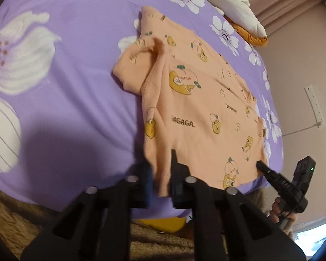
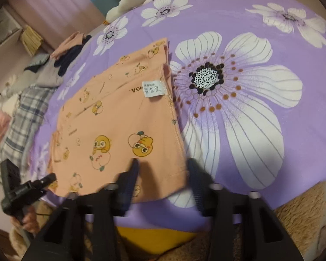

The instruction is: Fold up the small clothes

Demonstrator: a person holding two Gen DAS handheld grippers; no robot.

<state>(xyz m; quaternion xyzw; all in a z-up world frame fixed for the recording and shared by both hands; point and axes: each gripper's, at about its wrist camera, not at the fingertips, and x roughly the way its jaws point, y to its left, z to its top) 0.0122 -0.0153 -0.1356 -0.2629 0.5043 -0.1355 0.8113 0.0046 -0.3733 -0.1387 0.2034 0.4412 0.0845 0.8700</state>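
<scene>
A small peach shirt (image 1: pixel 197 108) with yellow duck prints lies flat on the purple flowered bed sheet (image 1: pixel 76 87). Its sleeve is bunched at the far left side. My left gripper (image 1: pixel 162 163) straddles the shirt's near left hem corner, the cloth between its fingers, with a gap left. The right gripper also shows in the left wrist view (image 1: pixel 263 167) at the near right hem. In the right wrist view the shirt (image 2: pixel 119 119) shows a white care label (image 2: pixel 153 89). My right gripper (image 2: pixel 163 165) is open around the near right hem corner.
A pile of other clothes (image 2: pixel 32 91), plaid and grey, lies at the left of the bed. A white and orange pillow (image 1: pixel 239 10) sits at the far end. A brown fuzzy rug (image 2: pixel 304 206) lies below the bed edge. A pink wall (image 1: pixel 297 76) is at the right.
</scene>
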